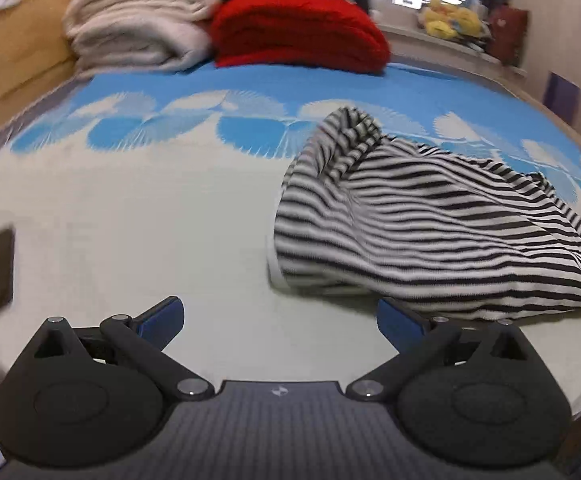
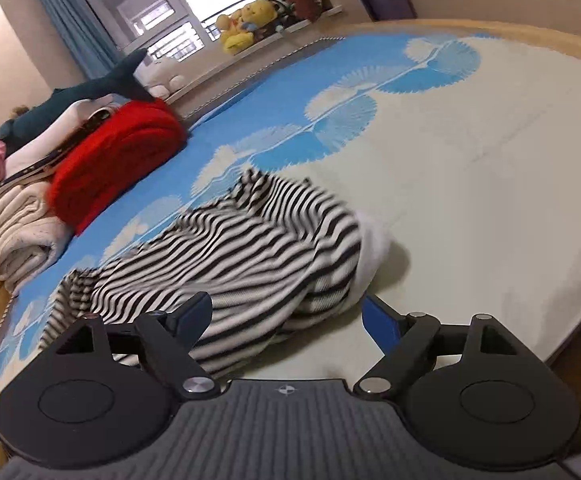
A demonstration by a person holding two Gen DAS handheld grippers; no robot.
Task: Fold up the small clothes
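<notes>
Here, a crumpled striped garment (image 1: 422, 220) lies on the bed (image 1: 130, 216), toward the near right part of the mattress in the left wrist view. The left hand-held gripper (image 1: 280, 316) hangs over the sheet with its fingers spread wide, holding nothing, the garment just beside its right finger. The right hand-held gripper (image 2: 286, 316) is likewise spread, the garment's near edge between its fingers. Folded blankets (image 1: 226, 28) sit stacked at the bed's far end.
</notes>
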